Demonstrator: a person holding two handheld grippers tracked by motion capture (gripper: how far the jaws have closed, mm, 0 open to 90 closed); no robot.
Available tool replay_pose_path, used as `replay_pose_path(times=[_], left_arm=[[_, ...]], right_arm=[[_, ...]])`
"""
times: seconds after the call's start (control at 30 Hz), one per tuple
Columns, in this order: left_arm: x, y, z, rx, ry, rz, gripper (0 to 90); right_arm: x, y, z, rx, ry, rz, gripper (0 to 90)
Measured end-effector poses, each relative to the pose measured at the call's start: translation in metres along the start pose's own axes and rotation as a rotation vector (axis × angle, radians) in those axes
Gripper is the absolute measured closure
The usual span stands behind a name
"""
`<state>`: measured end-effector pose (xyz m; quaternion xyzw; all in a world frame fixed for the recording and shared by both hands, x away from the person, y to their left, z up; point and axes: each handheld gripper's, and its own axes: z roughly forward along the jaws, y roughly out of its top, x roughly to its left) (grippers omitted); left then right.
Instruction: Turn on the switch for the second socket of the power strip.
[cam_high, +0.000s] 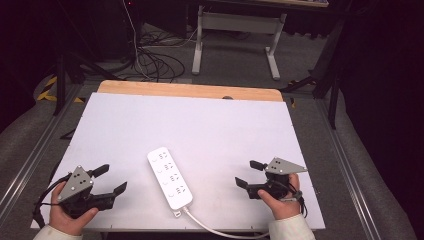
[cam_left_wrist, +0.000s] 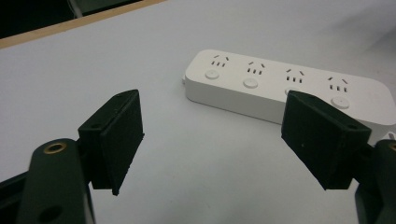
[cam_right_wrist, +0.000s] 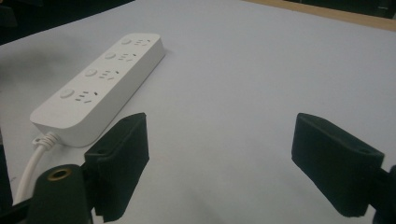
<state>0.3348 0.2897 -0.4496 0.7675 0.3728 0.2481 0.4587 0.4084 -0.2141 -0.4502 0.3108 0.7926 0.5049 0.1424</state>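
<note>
A white power strip (cam_high: 169, 177) with several sockets and round switch buttons lies flat near the table's front edge, its white cord (cam_high: 215, 230) running off to the front right. My left gripper (cam_high: 112, 178) rests at the front left, open and empty, its jaws pointing toward the strip. My right gripper (cam_high: 248, 173) sits at the front right, also open and empty, pointing left toward the strip. In the left gripper view the strip (cam_left_wrist: 285, 86) lies just beyond the open gripper (cam_left_wrist: 212, 140). In the right gripper view the strip (cam_right_wrist: 100, 79) lies to the left of the open gripper (cam_right_wrist: 219, 163).
The white table top (cam_high: 200, 125) has a wooden strip (cam_high: 190, 90) along its far edge. Beyond it, on the floor, are cables (cam_high: 155, 62) and a grey desk frame (cam_high: 235, 35). Metal rails (cam_high: 350, 175) run along both sides of the table.
</note>
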Motion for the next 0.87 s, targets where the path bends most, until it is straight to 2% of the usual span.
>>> replay_pose_path(times=[0.3,0.4,0.6,0.7,0.87], left_arm=[[0.001,-0.001,0.0,0.0,-0.001,-0.006,21.7],[0.002,-0.003,-0.001,0.009,0.006,0.002,20.6],[0.009,-0.008,-0.002,0.015,0.002,-0.026,20.0],[0.008,-0.008,-0.003,0.013,-0.003,-0.008,20.0],[0.005,-0.007,-0.001,0.022,-0.004,0.046,20.0]], right_arm=[[-0.012,-0.021,-0.007,0.025,-0.043,0.007,15.6],[-0.013,-0.027,-0.006,0.047,-0.039,0.01,15.6],[-0.014,-0.032,-0.004,0.071,-0.048,-0.006,15.1],[-0.014,-0.033,-0.005,0.067,-0.051,-0.015,15.5],[-0.011,-0.031,-0.008,0.04,-0.059,-0.058,18.2]])
